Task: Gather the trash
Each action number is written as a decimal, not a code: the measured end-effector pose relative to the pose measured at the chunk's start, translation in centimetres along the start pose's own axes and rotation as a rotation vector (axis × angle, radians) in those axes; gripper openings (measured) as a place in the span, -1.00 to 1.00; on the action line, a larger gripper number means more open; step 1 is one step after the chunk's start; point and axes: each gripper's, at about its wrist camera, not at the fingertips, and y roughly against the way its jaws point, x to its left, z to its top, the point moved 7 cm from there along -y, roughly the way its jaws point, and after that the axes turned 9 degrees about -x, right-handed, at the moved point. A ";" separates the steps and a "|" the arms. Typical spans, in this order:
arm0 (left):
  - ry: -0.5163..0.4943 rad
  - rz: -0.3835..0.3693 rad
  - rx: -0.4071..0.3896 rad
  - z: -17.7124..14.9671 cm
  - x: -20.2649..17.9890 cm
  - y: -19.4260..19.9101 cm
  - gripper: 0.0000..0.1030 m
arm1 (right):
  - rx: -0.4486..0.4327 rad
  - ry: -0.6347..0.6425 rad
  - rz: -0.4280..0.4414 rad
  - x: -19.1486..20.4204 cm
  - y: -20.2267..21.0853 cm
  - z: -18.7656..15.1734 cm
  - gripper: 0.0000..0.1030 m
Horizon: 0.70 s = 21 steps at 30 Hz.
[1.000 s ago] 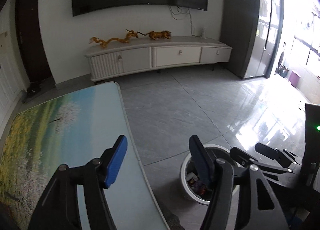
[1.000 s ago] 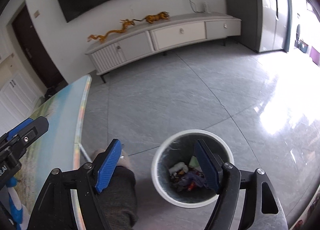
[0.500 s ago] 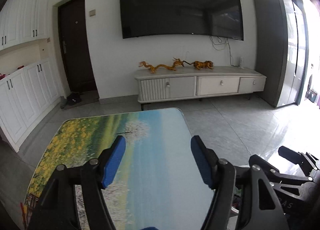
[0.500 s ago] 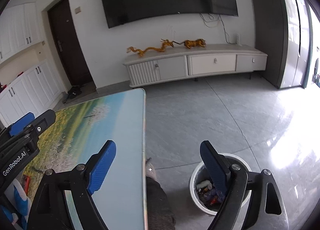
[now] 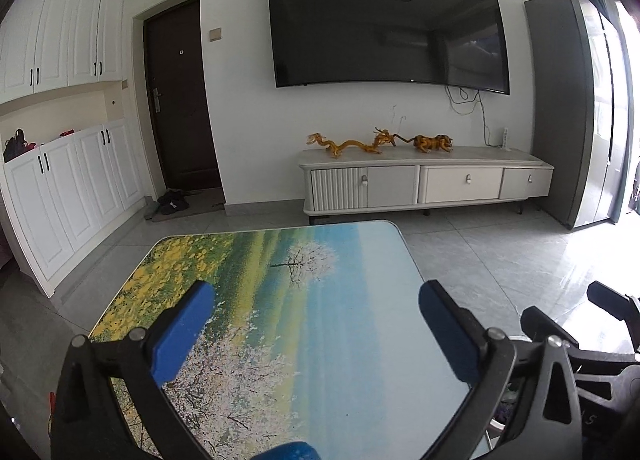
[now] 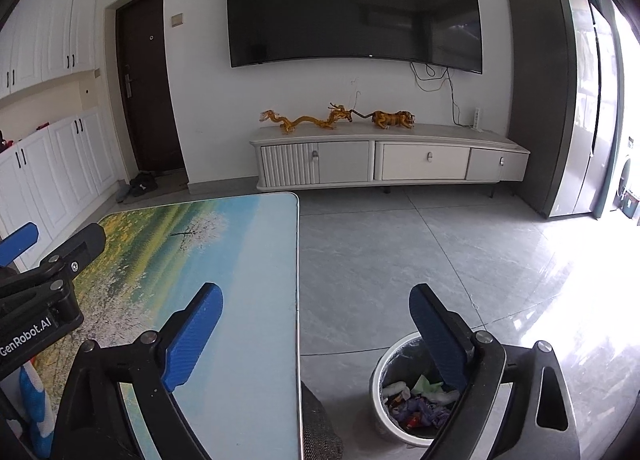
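Note:
A white trash bin (image 6: 378,376) with a grey liner stands on the floor right of the table, holding crumpled wrappers and paper (image 6: 416,404). My right gripper (image 6: 316,292) hovers over the table's right edge and the bin, its jaws opening with nothing between them. My left gripper (image 5: 316,296) is above the landscape-print table (image 5: 320,260), jaws also opening and empty; it also shows in the right wrist view as the left gripper (image 6: 56,238). A blue and white item (image 6: 34,400) lies at the table's near left, mostly hidden.
A white TV console (image 6: 384,163) with gold figurines stands under a wall TV (image 6: 352,3). White cabinets (image 5: 60,187) and a dark door (image 5: 180,99) are at the left, a tall grey unit (image 5: 568,111) at the right. Dark fabric (image 6: 316,424) lies by the table edge.
Both views have swung up and left, from the bin and floor onto the table and far wall. The blue fingers of both grippers have spread wider apart.

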 end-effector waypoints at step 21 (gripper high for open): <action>0.017 -0.010 0.119 -3.2 -0.5 -3.7 1.00 | -0.028 -0.057 0.004 -1.1 -0.3 -0.3 0.94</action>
